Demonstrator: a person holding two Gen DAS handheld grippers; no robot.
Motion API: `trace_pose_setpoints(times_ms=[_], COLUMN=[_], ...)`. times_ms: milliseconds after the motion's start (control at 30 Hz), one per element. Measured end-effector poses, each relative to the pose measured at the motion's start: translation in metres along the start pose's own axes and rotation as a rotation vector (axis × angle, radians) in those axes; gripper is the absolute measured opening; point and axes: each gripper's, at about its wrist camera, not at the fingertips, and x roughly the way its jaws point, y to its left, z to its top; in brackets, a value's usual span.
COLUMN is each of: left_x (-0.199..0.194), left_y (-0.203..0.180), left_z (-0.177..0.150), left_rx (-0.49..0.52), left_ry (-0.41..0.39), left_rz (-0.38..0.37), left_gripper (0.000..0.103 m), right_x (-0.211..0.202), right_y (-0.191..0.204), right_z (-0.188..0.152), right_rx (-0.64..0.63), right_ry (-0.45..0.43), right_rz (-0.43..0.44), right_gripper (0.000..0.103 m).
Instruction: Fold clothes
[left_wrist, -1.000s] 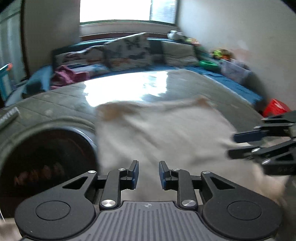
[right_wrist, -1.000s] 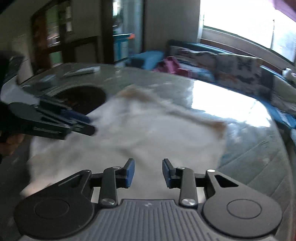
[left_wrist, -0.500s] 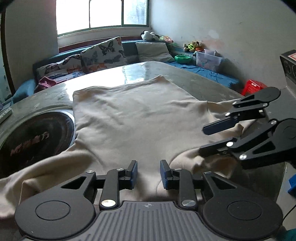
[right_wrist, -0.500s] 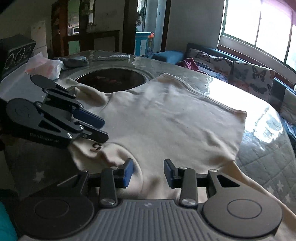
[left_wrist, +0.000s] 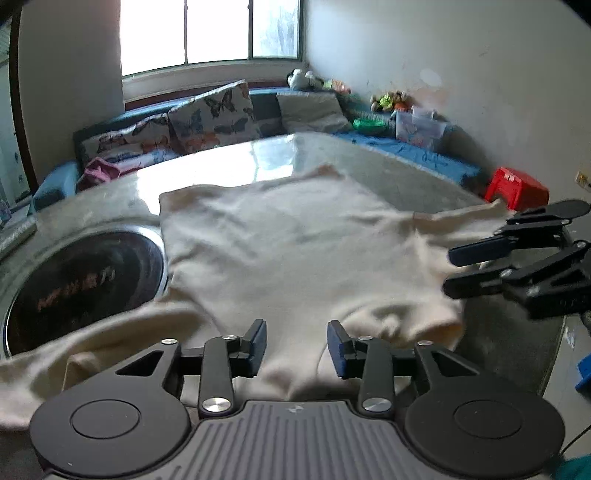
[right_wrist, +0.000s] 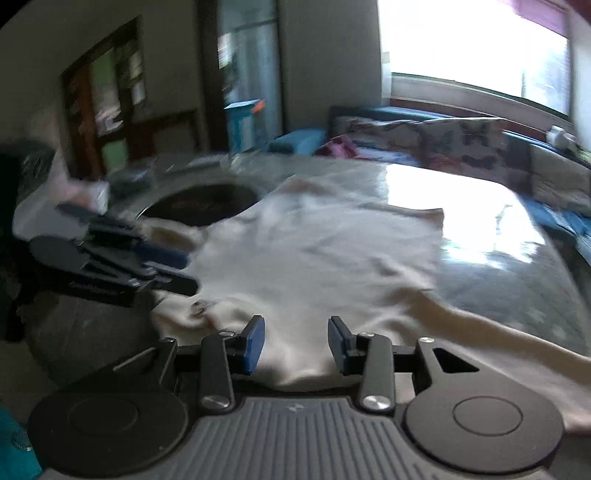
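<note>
- Left gripper (left_wrist: 296, 345): jaws apart and opening, nothing pinched. Cream cloth lies under and between the blue pads (left_wrist: 257, 347), with no pad pressing on it.
- Right gripper (right_wrist: 296, 341): jaws apart with a clear gap, nothing clamped. Cloth lies below the gap, with the pads (right_wrist: 255, 341) clear of it.
- In the left wrist view the right gripper (left_wrist: 448, 271) sits off the surface's right edge, tips over the shirt's right sleeve area. In the right wrist view the left gripper (right_wrist: 188, 271) sits at the left, tips over the collar side. This view is blurred.
- Cream long-sleeve shirt (left_wrist: 295, 251): spread flat on the surface (left_wrist: 399, 177), hem toward the far edge and collar at the near edge, just ahead of both grippers. One sleeve (left_wrist: 92, 339) trails along the near left edge, the other (right_wrist: 480, 332) toward the near right.
- Dark round inset (left_wrist: 81, 288) in the surface: left of the shirt, with the shirt's left edge touching its rim.
- Beyond the far edge: couch with butterfly cushions (left_wrist: 214, 114). Red stool (left_wrist: 517, 188) past the right edge.
</note>
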Motion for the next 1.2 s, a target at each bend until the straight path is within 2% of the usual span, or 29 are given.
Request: trace_pose_setpoints(times_ms=[100,300,400,500,600,800,933,1100,1200], left_x=[0.006,0.024,0.028,0.029,0.027,0.026,0.026,0.025,0.024], left_y=[-0.009,-0.032,-0.042,-0.048,-0.046,-0.047,-0.047,-0.052,-0.049], left_z=[0.008,0.009,0.005,-0.001,-0.002,-0.005,-0.007,-0.009,-0.008], left_rx=[0.0,0.014,0.031,0.048,0.036,0.032,0.031,0.048,0.016], left_ry=[-0.017,0.007,0.023,0.035,0.037,0.037,0.04,0.035,0.034], left_rz=[-0.018,-0.082,-0.113,-0.114,-0.118,-0.117,-0.124,-0.116,-0.122], left_gripper=[0.043,0.043,0.045,0.047,0.048,0.05,0.056,0.06,0.06], right_x=[-0.01,-0.02,-0.024,-0.021,-0.012,0.008,0.014,0.009,0.003], right_y=[-0.027,-0.1,-0.129,-0.148,-0.158,-0.178,-0.187,-0.174,-0.155], right_z=[-0.002,-0.025,-0.038,-0.045,-0.047,-0.035,-0.03,-0.024,-0.021], right_rx=[0.06,0.245,0.329,0.344,0.324,0.29,0.277,0.231,0.205], right_ry=[-0.014,0.013,0.017,0.033,0.041,0.04,0.046,0.047,0.02], right_rz=[-0.102,-0.366,-0.448,-0.492,-0.524,-0.55,-0.563,-0.56,-0.51], right_gripper=[0.039,0.039,0.039,0.039,0.042,0.042,0.043,0.044,0.055])
